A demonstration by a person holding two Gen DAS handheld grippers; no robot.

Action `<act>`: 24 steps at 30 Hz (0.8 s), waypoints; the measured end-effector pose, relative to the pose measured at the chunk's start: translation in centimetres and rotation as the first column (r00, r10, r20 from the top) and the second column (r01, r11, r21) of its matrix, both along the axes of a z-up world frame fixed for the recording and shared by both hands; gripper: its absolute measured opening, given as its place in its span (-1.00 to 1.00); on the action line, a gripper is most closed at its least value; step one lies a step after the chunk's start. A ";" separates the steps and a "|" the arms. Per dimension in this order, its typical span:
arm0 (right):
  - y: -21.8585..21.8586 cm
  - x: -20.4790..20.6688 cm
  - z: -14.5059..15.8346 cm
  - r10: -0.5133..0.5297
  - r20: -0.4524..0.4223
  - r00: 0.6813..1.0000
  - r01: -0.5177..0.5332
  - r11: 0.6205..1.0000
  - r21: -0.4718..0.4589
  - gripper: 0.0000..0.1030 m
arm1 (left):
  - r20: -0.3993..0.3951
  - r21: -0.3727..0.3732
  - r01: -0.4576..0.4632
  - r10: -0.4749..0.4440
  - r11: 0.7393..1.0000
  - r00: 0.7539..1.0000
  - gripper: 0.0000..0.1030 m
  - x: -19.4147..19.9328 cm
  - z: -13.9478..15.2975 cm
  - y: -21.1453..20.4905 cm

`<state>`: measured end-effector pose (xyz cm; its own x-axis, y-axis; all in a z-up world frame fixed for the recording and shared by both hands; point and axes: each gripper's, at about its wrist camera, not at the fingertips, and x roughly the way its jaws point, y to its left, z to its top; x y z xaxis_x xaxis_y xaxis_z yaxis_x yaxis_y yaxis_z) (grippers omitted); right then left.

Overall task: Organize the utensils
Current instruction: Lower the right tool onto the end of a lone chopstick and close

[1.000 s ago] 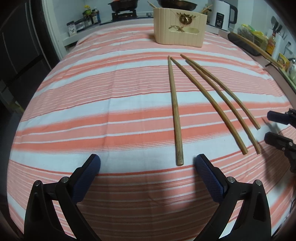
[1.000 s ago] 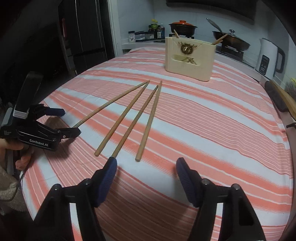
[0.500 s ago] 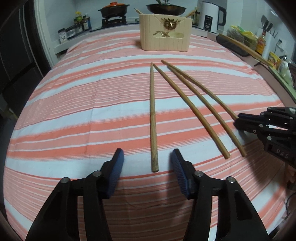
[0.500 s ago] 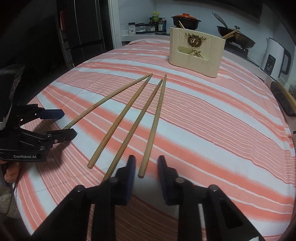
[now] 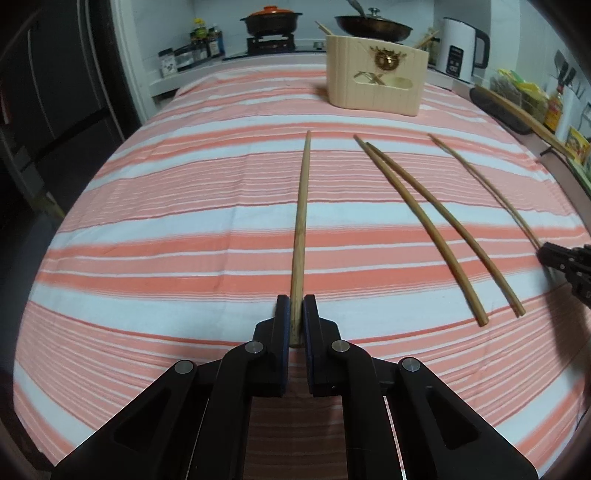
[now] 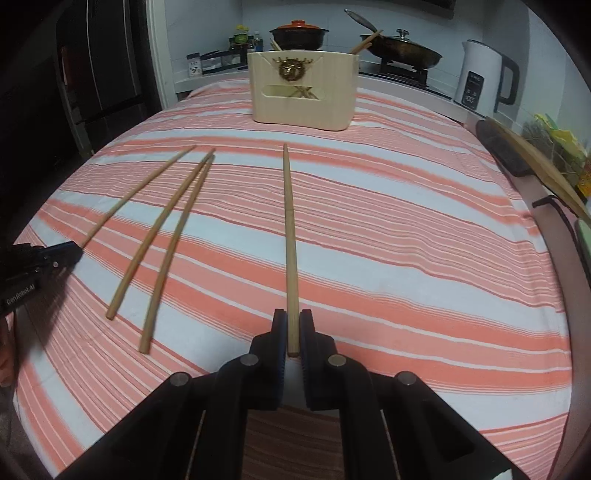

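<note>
A kitchen setting: a table covered with an orange-and-white striped cloth (image 5: 184, 236), with a stove and counter behind it.

Four long wooden chopsticks lie on the cloth, all pointing roughly toward the far end. The leftmost chopstick (image 5: 301, 229) has its near end clamped between the pads of the left gripper (image 5: 295, 317), whose jaws are closed tight upon it. The rightmost chopstick (image 6: 290, 240) has its near end clamped in the same way by the right gripper (image 6: 291, 332), jaws closed tight upon the wood. Between these two lie the middle pair of chopsticks (image 5: 428, 225), side by side, far tips nearly touching and near ends slightly apart, touched by neither gripper.

In the left wrist view the right gripper appears at the right edge, with the rightmost chopstick running out from it. In the right wrist view the left gripper appears at the left edge, likewise with its chopstick.

At the far end of the cloth stands a cream utensil holder (image 6: 303, 92), upright, with a cut-out window and a gold emblem on its front; chopstick ends protrude from its top. Behind it are a pot with an orange lid (image 6: 299, 33), a lidded pan (image 6: 402, 50) and a white electric kettle (image 6: 484, 79). A long wooden utensil (image 6: 535, 166) rests along the table's right edge.
</note>
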<state>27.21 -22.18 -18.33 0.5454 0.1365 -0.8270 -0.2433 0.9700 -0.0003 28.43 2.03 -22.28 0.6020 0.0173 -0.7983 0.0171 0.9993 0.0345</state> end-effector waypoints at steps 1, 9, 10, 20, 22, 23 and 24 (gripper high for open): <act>-0.5 -0.2 0.1 -0.012 0.004 1.000 0.012 1.000 -0.021 -0.86 | -0.002 -0.005 -0.010 0.010 1.000 1.000 -0.85 0.0 0.0 0.5; -2.3 -1.1 0.3 -0.028 0.042 0.999 0.029 0.999 -0.025 -0.59 | 0.015 -0.099 0.002 -0.001 0.995 1.000 0.45 -0.1 0.2 3.2; -2.3 -1.2 0.4 -0.025 0.047 0.999 0.026 0.999 -0.022 -0.36 | 0.011 -0.103 0.004 -0.003 0.995 1.000 0.45 -0.2 0.1 3.5; -2.8 -1.4 0.0 0.003 0.031 1.000 -0.004 1.000 0.030 -0.25 | 0.001 -0.029 0.075 -0.075 0.997 0.997 0.27 -0.5 -0.4 1.5; -2.8 -1.3 0.0 0.003 0.028 1.000 -0.004 1.000 0.028 -0.25 | 0.002 -0.027 0.080 -0.080 0.996 0.997 0.19 -0.6 -0.3 1.3; -2.8 -1.3 -0.1 0.003 0.026 1.000 -0.004 1.000 0.028 -0.25 | 0.003 -0.027 0.080 -0.080 0.996 0.997 0.16 -0.6 -0.3 1.3; -2.7 -1.3 -0.1 0.004 0.025 1.000 -0.005 1.000 0.026 -0.25 | 0.005 -0.024 0.080 -0.080 0.996 0.997 0.13 -0.7 -0.3 1.3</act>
<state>25.93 -24.90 -18.41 0.5651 0.1601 -0.8094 -0.2477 0.9687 0.0187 27.72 3.29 -22.59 0.6038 -0.0507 -0.7955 0.0973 0.9952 0.0105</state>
